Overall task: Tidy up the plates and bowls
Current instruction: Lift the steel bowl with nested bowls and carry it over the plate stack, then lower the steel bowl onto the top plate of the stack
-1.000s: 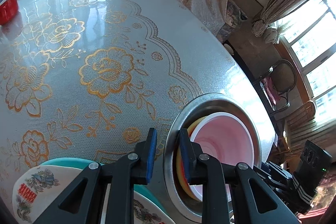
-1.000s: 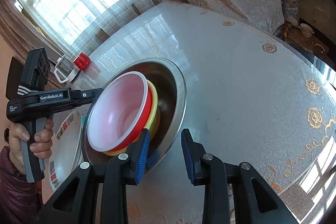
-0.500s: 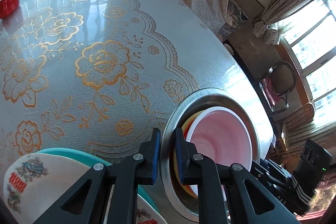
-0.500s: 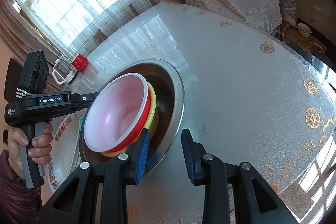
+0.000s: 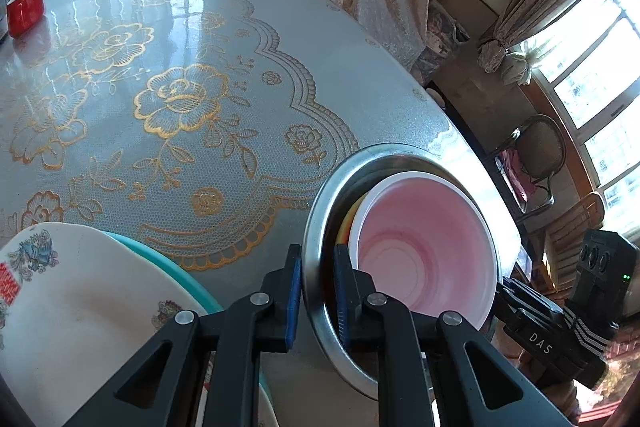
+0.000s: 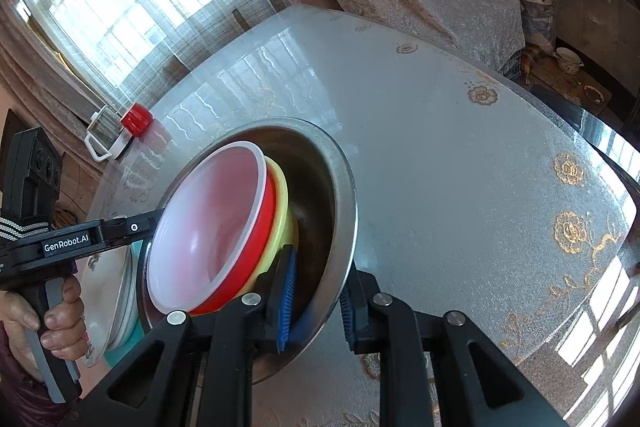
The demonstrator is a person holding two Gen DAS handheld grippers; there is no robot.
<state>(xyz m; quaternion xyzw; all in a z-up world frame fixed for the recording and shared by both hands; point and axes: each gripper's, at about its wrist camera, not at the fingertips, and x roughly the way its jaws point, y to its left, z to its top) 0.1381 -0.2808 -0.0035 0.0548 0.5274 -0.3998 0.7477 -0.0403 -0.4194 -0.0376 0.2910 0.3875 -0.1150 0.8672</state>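
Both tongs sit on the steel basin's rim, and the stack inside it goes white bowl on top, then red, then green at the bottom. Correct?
Not quite: the bottom bowl is yellow, not green. The right wrist view shows the white bowl nested in the red bowl, which sits in the yellow bowl, all inside the steel basin. The left tongs grip the rim; the right tongs are closing on it.

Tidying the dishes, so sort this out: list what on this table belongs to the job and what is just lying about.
Job:
- steel basin, gripped by left gripper and right gripper
- nested plastic bowls
- patterned plate on teal plate

Lying about:
- red-lidded jar
- chair
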